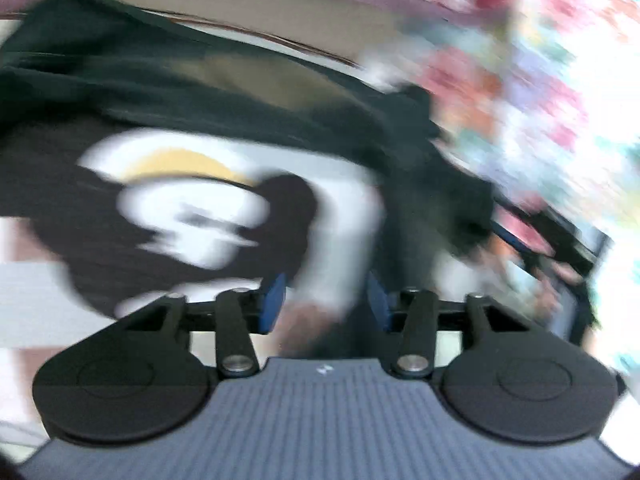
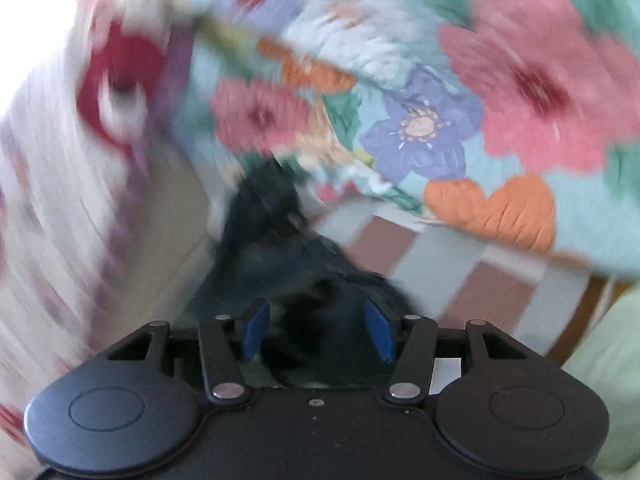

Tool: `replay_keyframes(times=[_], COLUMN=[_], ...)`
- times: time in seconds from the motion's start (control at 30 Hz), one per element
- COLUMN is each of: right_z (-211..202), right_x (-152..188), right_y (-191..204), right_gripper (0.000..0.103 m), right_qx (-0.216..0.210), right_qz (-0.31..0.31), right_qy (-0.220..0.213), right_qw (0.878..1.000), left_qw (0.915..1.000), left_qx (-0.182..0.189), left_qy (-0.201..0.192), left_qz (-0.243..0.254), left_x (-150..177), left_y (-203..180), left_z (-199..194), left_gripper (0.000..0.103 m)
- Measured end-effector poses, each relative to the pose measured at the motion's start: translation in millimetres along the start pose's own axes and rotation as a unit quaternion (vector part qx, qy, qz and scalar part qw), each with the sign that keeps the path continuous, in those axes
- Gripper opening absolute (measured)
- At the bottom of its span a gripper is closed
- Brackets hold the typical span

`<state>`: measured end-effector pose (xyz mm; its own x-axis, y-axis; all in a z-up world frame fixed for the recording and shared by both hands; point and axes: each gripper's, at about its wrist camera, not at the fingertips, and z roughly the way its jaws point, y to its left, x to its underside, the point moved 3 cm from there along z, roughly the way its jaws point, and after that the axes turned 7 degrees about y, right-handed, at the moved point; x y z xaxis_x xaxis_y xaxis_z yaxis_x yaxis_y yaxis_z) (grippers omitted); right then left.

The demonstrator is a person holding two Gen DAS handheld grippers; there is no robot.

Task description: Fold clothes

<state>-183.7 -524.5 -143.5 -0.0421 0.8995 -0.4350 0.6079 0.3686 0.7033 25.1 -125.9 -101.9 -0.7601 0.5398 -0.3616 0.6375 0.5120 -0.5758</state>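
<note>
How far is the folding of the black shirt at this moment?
Nothing looks finished: the black shirt lies rumpled, its white print showing. In hand: both views are blurred; the left tongs and right tongs stand open, gripping nothing. Left: flattening it and making every fold.

Each black claw (image 1: 326, 300) (image 2: 316, 330) carries blue pads and silver pivot screws.

i see a floral quilt (image 2: 500, 92), heavily blurred. below its lower edge lies a surface striped grey and brown (image 2: 420, 264). left of the quilt, white patterned fabric (image 2: 52, 184) under bright light.
</note>
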Motion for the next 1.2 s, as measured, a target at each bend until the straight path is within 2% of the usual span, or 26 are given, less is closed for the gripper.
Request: replay_keyframes(times=[0.07, 0.13, 0.2, 0.27, 0.33, 0.43, 0.5, 0.63, 0.77, 0.8, 0.83, 0.87, 0.93, 0.97, 1.1, 1.13, 1.17, 1.2], right_z=[-2.7, -9.1, -12.9, -8.8, -3.0, 6.5, 14.0, 20.4, 20.7, 23.3, 26.4, 31.0, 39.3, 39.0, 42.8, 43.1, 39.7, 34.7], right_x=[-3.8, -2.3, 3.5, 13.4, 21.9, 31.3, 34.4, 33.4, 33.5, 36.1, 38.5, 40.0, 42.1, 38.9, 20.8, 16.3, 10.6, 3.1], right_y=[-17.5, -28.8, -40.7, -53.7, -58.2, -60.2, -60.2, -55.8, -59.1, -59.9, -60.7, -61.3, -62.6, -63.2, -55.6, -50.3, -42.1, -32.7], right_gripper=[0.059, 0.059, 0.059, 0.059, 0.059, 0.059, 0.059, 0.059, 0.062, 0.063, 0.066, 0.07, 0.07, 0.071, 0.072, 0.054, 0.024, 0.025], right_qx=[-0.025, -0.019, -0.021, -0.025, -0.021, -0.061, -0.075, -0.083, -0.09, -0.094, -0.097, -0.098, -0.096, -0.085, -0.06, -0.051, -0.043, -0.041], right_qz=[0.069, 0.112, 0.175, 0.239, 0.262, 0.297, 0.309, 0.303, 0.312, 0.321, 0.328, 0.329, 0.33, 0.322, 0.253, 0.225, 0.182, 0.138], right_qy=[0.013, 0.023, 0.034, 0.055, 0.066, 0.052, 0.052, 0.053, 0.058, 0.065, 0.074, 0.088, 0.112, 0.105, 0.082, 0.075, 0.054, 0.032], right_qw=[0.997, 0.993, 0.984, 0.969, 0.963, 0.951, 0.947, 0.948, 0.944, 0.94, 0.937, 0.935, 0.932, 0.937, 0.962, 0.97, 0.981, 0.989], left_qw=[0.9976, 0.9928, 0.9906, 0.9874, 0.9842, 0.9858, 0.9859, 0.9823, 0.9852, 0.9861, 0.9863, 0.9864, 0.9857, 0.9854, 0.987, 0.9866, 0.9862, 0.986], left_qx=[-0.009, -0.032, -0.056, -0.091, -0.114, -0.087, -0.081, -0.104, -0.09, -0.093, -0.093, -0.093, -0.102, -0.107, -0.113, -0.122, -0.131, -0.138], left_qy=[0.048, 0.082, 0.091, 0.101, 0.116, 0.139, 0.144, 0.152, 0.144, 0.137, 0.133, 0.13, 0.122, 0.116, 0.084, 0.074, 0.059, 0.045], left_qz=[0.05, 0.081, 0.084, 0.08, 0.07, 0.035, 0.024, 0.034, 0.021, 0.019, 0.028, 0.039, 0.056, 0.065, 0.078, 0.079, 0.083, 0.082], left_x=[12.1, 25.3, 33.6, 41.4, 42.4, 53.3, 61.1, 71.4, 60.7, 58.0, 56.5, 55.2, 54.7, 54.7, 50.2, 46.6, 40.3, 32.3], left_y=[-26.9, -42.3, -41.2, -36.1, -28.6, -20.4, -15.5, -16.5, -16.1, -14.8, -15.6, -16.8, -23.1, -27.1, -35.4, -35.6, -35.3, -33.1], left_z=[14.1, 26.3, 33.4, 36.4, 36.9, 26.5, 23.2, 22.5, 32.2, 33.7, 35.9, 38.2, 36.3, 34.0, 20.2, 14.7, 6.1, -3.5], left_gripper=[0.061, 0.061, 0.061, 0.061, 0.063, 0.064, 0.065, 0.069, 0.072, 0.07, 0.061, 0.031, 0.017, 0.01, 0.005, 0.005, 0.004, 0.004])
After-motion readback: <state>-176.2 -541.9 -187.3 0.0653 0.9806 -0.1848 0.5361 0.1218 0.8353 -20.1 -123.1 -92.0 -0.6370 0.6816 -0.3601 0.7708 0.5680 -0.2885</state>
